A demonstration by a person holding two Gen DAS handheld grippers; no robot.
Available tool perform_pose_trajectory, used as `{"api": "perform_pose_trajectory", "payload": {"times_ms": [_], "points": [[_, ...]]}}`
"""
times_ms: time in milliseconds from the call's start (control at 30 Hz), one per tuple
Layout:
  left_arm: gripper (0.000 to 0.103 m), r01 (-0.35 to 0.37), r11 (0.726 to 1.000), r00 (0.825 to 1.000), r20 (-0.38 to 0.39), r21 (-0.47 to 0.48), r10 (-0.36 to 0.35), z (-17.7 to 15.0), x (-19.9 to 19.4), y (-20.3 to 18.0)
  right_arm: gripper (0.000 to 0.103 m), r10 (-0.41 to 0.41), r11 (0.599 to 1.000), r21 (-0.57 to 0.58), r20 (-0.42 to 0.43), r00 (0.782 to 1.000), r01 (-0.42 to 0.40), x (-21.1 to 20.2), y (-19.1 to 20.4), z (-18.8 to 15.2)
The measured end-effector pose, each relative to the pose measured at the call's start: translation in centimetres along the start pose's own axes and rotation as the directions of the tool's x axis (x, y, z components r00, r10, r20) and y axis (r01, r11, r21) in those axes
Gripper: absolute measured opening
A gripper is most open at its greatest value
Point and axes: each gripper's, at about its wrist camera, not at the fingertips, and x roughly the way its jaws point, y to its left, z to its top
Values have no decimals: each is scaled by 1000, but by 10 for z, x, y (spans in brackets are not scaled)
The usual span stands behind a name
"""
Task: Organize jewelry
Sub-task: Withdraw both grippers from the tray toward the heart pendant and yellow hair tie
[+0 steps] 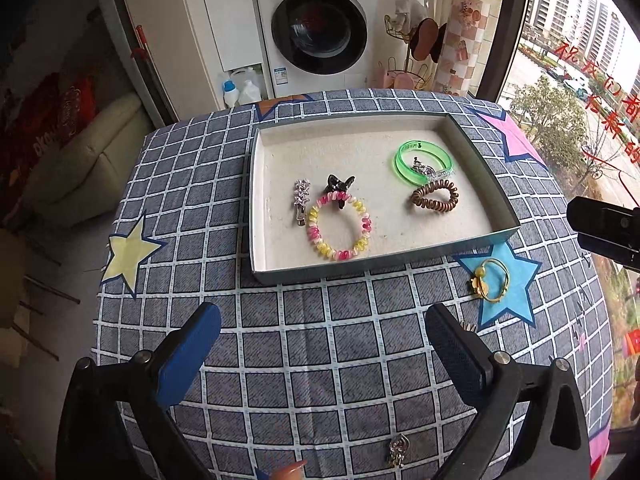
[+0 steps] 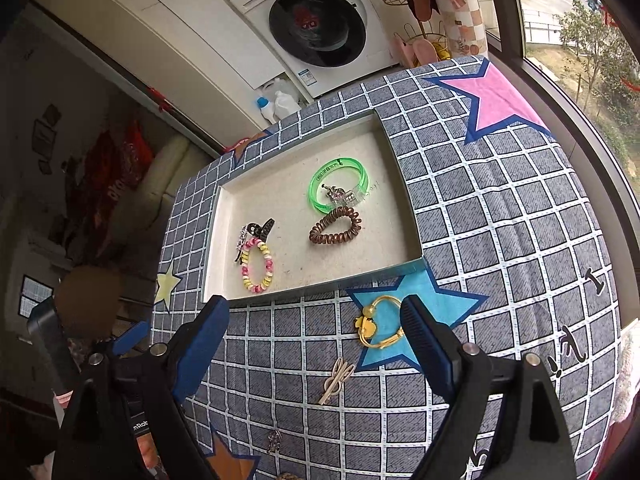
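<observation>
A shallow grey tray (image 1: 472, 138) (image 2: 412, 236) with a cream lining holds a pink-yellow coil bracelet (image 1: 338, 227) (image 2: 257, 266), a black claw clip (image 1: 339, 186) (image 2: 261, 227), a silver star clip (image 1: 301, 200), a green bangle (image 1: 424, 162) (image 2: 338, 186) and a brown coil tie (image 1: 435, 197) (image 2: 336, 229). On the cloth lie a gold bangle (image 1: 490, 280) (image 2: 378, 322), a beige clip (image 2: 337, 380) and a small silver charm (image 1: 398, 450) (image 2: 273, 441). My left gripper (image 1: 322, 326) is open and empty in front of the tray. My right gripper (image 2: 314, 316) is open, with the gold bangle just inside its right finger.
The table wears a grey checked cloth (image 1: 320, 360) with coloured stars. A washing machine (image 1: 320, 28) and a rack of slippers stand behind it. A window runs along the right side. The right gripper's tip shows in the left wrist view (image 1: 608, 232).
</observation>
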Motion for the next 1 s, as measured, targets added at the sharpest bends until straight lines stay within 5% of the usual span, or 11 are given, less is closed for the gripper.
{"api": "perform_pose_trajectory", "payload": {"times_ms": [500, 1000], "points": [[103, 13, 1000, 998, -62, -13, -14, -53, -13, 24, 89, -36, 999, 0, -41, 999, 36, -17, 5, -47], [103, 72, 997, 980, -186, 4, -70, -117, -2, 22, 90, -123, 991, 22, -192, 974, 130, -6, -20, -104]]}}
